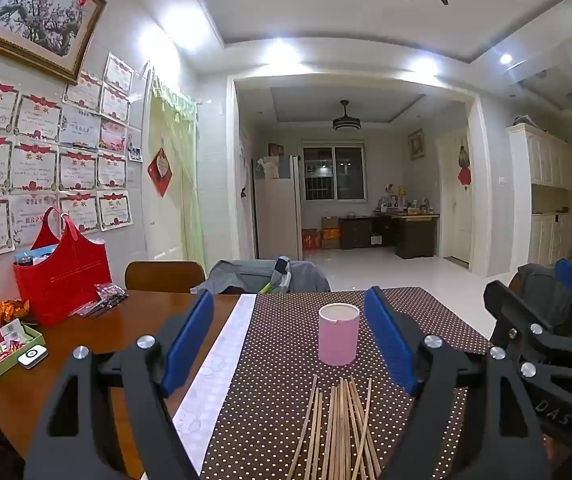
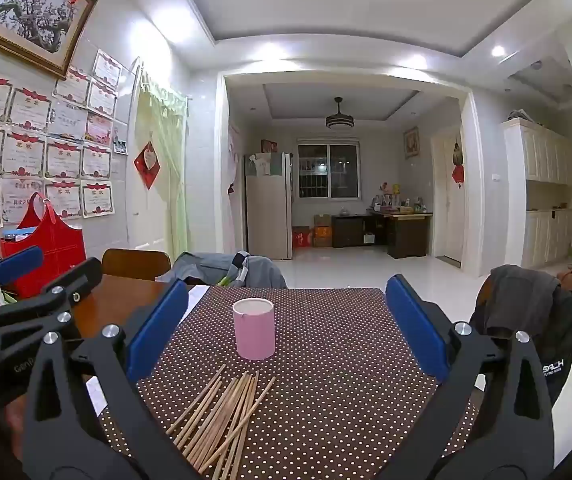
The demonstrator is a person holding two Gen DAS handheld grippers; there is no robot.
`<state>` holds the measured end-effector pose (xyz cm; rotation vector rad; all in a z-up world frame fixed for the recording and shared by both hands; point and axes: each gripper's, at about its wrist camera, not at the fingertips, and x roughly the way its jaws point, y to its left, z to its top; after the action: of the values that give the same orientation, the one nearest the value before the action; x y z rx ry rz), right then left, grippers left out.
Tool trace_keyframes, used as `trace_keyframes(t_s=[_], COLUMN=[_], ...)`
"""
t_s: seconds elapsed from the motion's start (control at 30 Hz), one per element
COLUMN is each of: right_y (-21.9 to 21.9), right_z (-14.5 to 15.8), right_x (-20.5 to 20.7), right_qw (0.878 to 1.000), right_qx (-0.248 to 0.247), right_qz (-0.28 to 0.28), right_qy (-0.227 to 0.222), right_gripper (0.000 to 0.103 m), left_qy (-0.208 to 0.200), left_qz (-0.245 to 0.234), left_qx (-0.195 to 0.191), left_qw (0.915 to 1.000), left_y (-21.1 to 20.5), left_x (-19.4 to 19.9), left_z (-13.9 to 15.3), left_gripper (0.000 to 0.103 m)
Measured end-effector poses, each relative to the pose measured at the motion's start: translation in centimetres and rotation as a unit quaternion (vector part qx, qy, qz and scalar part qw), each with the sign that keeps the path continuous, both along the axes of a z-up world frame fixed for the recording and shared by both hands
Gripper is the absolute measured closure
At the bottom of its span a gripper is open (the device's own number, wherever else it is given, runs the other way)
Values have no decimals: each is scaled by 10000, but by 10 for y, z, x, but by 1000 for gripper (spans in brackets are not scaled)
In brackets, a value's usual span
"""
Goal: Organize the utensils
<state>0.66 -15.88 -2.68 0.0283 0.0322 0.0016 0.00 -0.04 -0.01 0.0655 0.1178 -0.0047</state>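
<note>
Polka-dot tablecloth [image 1: 426,320] carries loose bamboo chopsticks [image 1: 338,428], long axes toward the pink cup [image 1: 338,334] at 12 o'clock. Left gripper [image 1: 290,344] is directly above them, nearer than right gripper [image 2: 286,328]; both jaws apart, empty.

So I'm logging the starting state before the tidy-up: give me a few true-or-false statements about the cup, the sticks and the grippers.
1. The pink cup stands upright on the dotted cloth. True.
2. The sticks are already in the cup. False: they lie loose on the cloth in front of it.
3. The left gripper holds a stick. False: it is open and empty.
4. The right gripper is open. True.
5. A red bag sits by the wall. True.
</note>
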Motion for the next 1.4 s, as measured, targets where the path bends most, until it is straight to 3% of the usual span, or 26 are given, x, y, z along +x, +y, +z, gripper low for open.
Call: trace_keyframes(t_s=[1.4], right_y=[-2], right_z=[-9], right_x=[3], right_qw=[9999], right_qx=[46], right_qz=[-91], right_qy=[108], right_gripper=[6], left_qy=[48], left_qz=[-33], left_qx=[-66], left_qw=[10000], left_y=[-7], left_x=[9], left_z=[-22], left_gripper=[27])
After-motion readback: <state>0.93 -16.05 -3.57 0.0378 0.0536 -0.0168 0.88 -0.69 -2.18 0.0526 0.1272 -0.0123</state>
